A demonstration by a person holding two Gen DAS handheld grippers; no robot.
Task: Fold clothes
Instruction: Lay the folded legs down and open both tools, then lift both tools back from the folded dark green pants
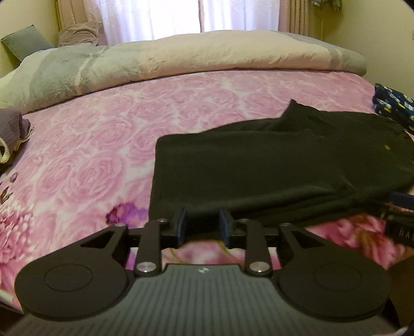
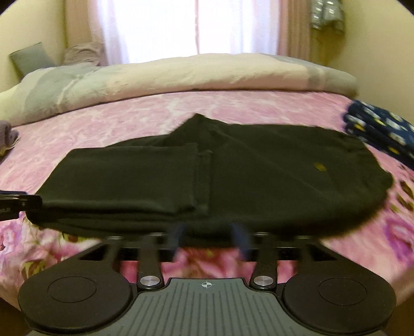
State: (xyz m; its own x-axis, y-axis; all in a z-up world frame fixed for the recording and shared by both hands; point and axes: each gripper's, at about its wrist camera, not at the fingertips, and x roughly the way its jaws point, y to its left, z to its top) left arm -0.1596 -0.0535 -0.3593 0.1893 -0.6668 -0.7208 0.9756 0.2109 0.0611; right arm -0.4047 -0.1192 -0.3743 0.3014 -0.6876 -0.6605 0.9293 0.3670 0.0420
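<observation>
Nearest in the left wrist view is the left gripper (image 1: 202,224). Its two fingers stand a little way apart, and nothing is pinched between them. The near edge of the black garment (image 1: 258,170) lies just past the fingertips. In the right wrist view the right gripper (image 2: 210,239) has its fingers spread wide. They look blurry, and nothing is held between them either.

The black garment (image 2: 207,175) lies folded on the pink flowery bedspread (image 1: 103,134), close to the near edge of the bed. One part is folded over on top, and its seam runs down the middle in the right wrist view. A small gold mark (image 2: 319,166) sits on the cloth toward the right.

A little farther, at the right edge of the bed, is a stack of dark blue patterned cloth (image 2: 380,131). At the left edge lies some grey cloth (image 1: 13,129).

Farther back a rolled-up grey and cream blanket (image 1: 181,59) lies across the bed. Behind it are a grey pillow (image 1: 26,46) and bright curtains (image 1: 155,18).
</observation>
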